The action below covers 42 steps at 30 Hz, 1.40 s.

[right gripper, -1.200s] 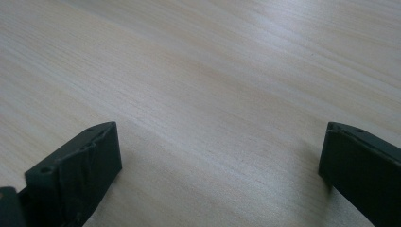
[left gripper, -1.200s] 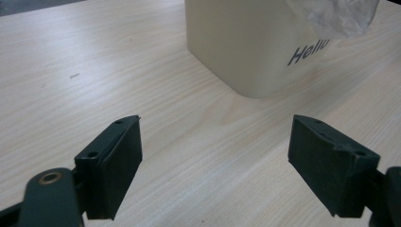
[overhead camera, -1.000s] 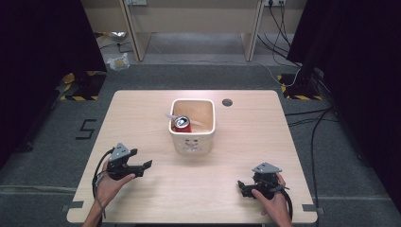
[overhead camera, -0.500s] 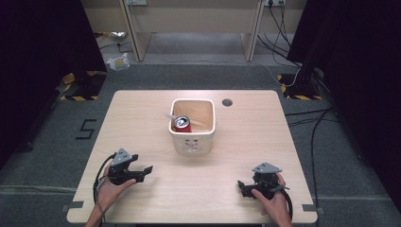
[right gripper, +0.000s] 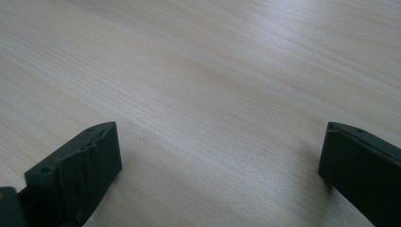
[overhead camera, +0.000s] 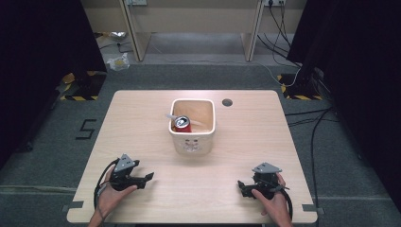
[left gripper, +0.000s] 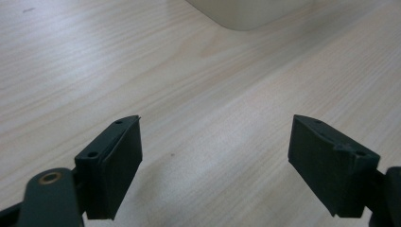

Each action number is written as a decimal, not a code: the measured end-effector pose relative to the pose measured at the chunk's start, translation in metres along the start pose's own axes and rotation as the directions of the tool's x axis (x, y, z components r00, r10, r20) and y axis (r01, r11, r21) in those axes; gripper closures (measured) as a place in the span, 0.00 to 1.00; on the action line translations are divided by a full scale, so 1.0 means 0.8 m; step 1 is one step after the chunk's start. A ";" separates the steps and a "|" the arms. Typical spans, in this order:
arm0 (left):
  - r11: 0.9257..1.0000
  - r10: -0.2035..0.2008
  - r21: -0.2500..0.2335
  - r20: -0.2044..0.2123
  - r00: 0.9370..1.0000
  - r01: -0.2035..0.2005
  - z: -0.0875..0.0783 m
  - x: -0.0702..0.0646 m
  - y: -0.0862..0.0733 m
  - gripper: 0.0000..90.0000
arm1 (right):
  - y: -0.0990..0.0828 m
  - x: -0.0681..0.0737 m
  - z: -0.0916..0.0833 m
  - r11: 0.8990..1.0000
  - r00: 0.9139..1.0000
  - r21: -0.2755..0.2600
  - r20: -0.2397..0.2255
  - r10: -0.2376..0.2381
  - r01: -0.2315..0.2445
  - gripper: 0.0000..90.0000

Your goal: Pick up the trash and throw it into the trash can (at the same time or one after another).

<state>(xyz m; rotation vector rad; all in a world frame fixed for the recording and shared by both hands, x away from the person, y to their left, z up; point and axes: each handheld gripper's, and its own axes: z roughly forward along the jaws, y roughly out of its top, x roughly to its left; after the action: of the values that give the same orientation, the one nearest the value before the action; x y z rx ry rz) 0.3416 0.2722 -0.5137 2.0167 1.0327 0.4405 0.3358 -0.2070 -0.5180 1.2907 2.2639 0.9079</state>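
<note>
A grey carpeted floor with cables and dark curtains surrounds a pale wooden table (overhead camera: 142, 118). Near its middle stands a cream square plastic bin (overhead camera: 192, 141), and inside it lies a red drink can (overhead camera: 182, 124) with its silver top up, beside something pale and thin that I cannot make out.

The left gripper (overhead camera: 147, 177) sits low over the table's near left part, its jaws spread wide with nothing between them; the left gripper view looks across bare wood to the rounded bottom corner of the bin (left gripper: 246, 14). The right gripper (overhead camera: 242, 185) rests near the right front edge, well apart from the bin, its jaws likewise wide and empty over bare wood.

The can looks already dropped in the bin, so the work in hand seems to be at rest or finished. If either gripper is to reach the bin, a good approach would lift the hand first to clear the rim, keep the jaws wide until they straddle the can or the wall, and close only once squarely on it, as the light bin may slide if nudged sideways.
</note>
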 end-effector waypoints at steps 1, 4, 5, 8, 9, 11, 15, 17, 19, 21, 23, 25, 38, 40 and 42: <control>1.000 0.007 0.010 -0.002 1.000 -0.007 0.000 -0.001 -0.002 0.20 | 0.000 0.000 0.000 1.000 1.000 0.000 0.000 -0.001 0.001 0.00; 1.000 0.014 0.026 -0.002 1.000 -0.014 0.002 -0.004 -0.006 0.20 | 0.000 0.000 0.000 1.000 1.000 0.000 0.000 -0.001 0.001 0.00; 0.999 0.015 0.031 0.000 1.000 -0.015 0.002 -0.005 -0.007 0.20 | 0.000 0.000 0.000 1.000 1.000 0.000 0.000 0.000 0.000 0.00; 0.999 0.014 0.040 0.000 1.000 -0.014 0.002 -0.006 -0.011 0.20 | 0.000 0.000 0.000 1.000 1.000 0.000 0.000 -0.002 0.002 0.00; 0.999 0.014 0.047 0.003 1.000 -0.014 0.001 -0.007 -0.012 0.20 | 0.000 0.000 0.000 1.000 1.000 0.000 0.000 -0.002 0.002 0.00; 0.999 0.010 0.047 0.004 1.000 -0.010 0.001 -0.008 -0.014 0.20 | 0.000 0.000 0.000 1.000 1.000 0.000 0.000 -0.002 0.002 0.00; 0.998 0.016 0.055 0.000 1.000 -0.016 -0.001 -0.011 -0.016 0.20 | 0.000 0.000 0.000 1.000 1.000 0.000 0.000 -0.001 0.001 0.00; 0.997 0.028 0.069 -0.007 1.000 -0.027 -0.002 -0.013 -0.017 0.20 | 0.000 0.000 0.000 1.000 1.000 0.000 0.000 -0.001 0.001 0.00; 0.997 0.026 0.069 -0.009 1.000 -0.026 -0.002 -0.015 -0.018 0.20 | 0.000 0.000 0.000 1.000 1.000 0.000 0.000 -0.002 0.002 0.00; 0.997 0.029 0.069 -0.010 1.000 -0.028 -0.003 -0.016 -0.019 0.20 | 0.000 0.000 0.000 1.000 1.000 0.000 0.000 -0.002 0.002 0.00; 0.997 0.030 0.070 -0.010 1.000 -0.029 -0.005 -0.017 -0.020 0.19 | 0.000 0.000 0.000 1.000 1.000 0.000 0.000 -0.001 0.001 0.00; 0.997 0.031 0.074 -0.011 0.999 -0.031 -0.006 -0.018 -0.021 0.19 | 0.000 0.000 0.000 1.000 1.000 0.000 0.000 -0.002 0.002 0.00; 0.997 0.027 0.075 -0.028 0.999 -0.025 -0.011 -0.026 -0.026 0.18 | 0.000 0.000 0.000 1.000 1.000 -0.002 0.001 -0.004 0.004 0.00; 0.997 0.027 0.078 -0.022 0.999 -0.025 -0.012 -0.027 -0.027 0.18 | 0.000 0.000 0.000 1.000 1.000 0.000 0.001 -0.004 0.004 0.00; 0.997 0.028 0.072 -0.022 0.999 -0.026 -0.012 -0.028 -0.027 0.18 | 0.000 0.000 0.000 1.000 1.000 -0.001 0.002 -0.003 0.003 0.00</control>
<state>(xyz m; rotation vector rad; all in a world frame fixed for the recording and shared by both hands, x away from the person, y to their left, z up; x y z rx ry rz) 0.3111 0.2667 -0.5237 2.0962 1.0499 0.4480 0.3355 -0.2070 -0.5181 1.2862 2.2628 0.9064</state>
